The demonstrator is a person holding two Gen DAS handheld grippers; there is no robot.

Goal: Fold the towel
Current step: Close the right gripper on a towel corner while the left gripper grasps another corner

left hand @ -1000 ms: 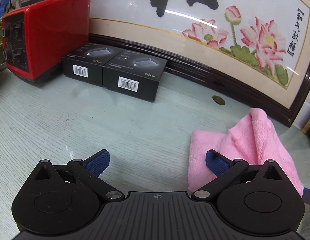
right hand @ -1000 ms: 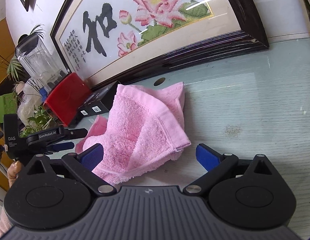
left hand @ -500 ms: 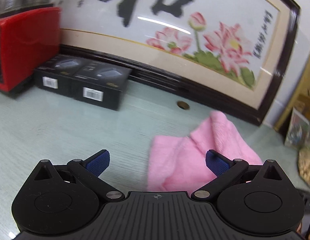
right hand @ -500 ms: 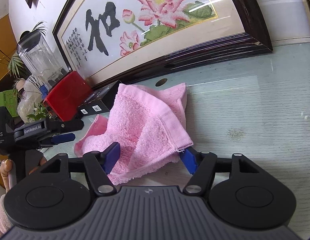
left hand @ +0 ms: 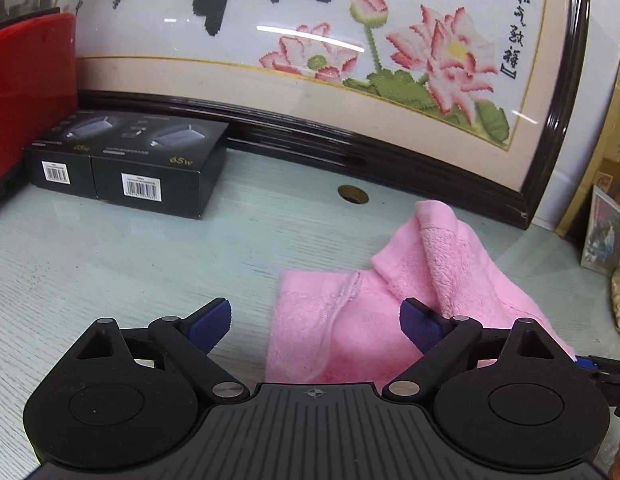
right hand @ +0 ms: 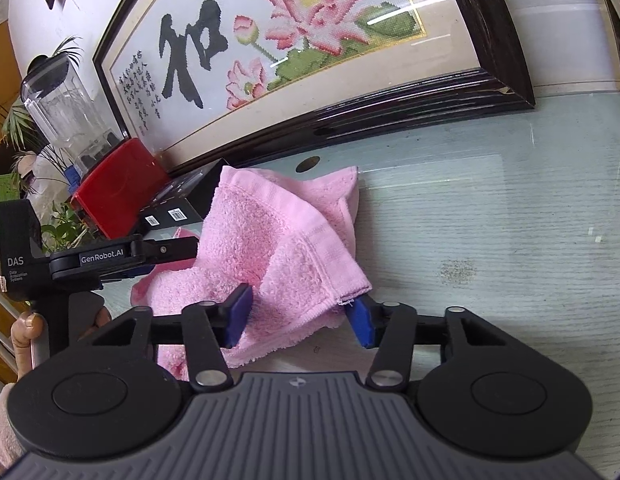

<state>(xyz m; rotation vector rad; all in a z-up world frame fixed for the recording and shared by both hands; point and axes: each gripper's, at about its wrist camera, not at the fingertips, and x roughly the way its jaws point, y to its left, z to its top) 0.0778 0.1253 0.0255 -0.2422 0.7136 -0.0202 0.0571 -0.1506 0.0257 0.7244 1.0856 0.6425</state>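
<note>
A pink towel (left hand: 349, 316) lies rumpled on the pale table (left hand: 110, 264), one part raised in a hump (left hand: 441, 248). My left gripper (left hand: 315, 320) is open, its jaws on either side of the towel's left near edge, not touching it. In the right wrist view the towel (right hand: 270, 240) is bunched, and my right gripper (right hand: 300, 318) has its blue pads (right hand: 359, 322) partly closed around the towel's near right corner, with a gap still showing. The left gripper (right hand: 122, 258) shows at the left of that view.
A large framed lotus picture (left hand: 349, 60) leans along the back. Two black boxes (left hand: 150, 168) and a red appliance (left hand: 26, 92) stand at back left. A blender jug (right hand: 66, 108) and plants (right hand: 62, 232) are further left. Small pictures (left hand: 601, 236) stand at right.
My right gripper's jaws have narrowed from wide open onto the towel's near corner. My left gripper has swung right, bringing the towel between its open jaws.
</note>
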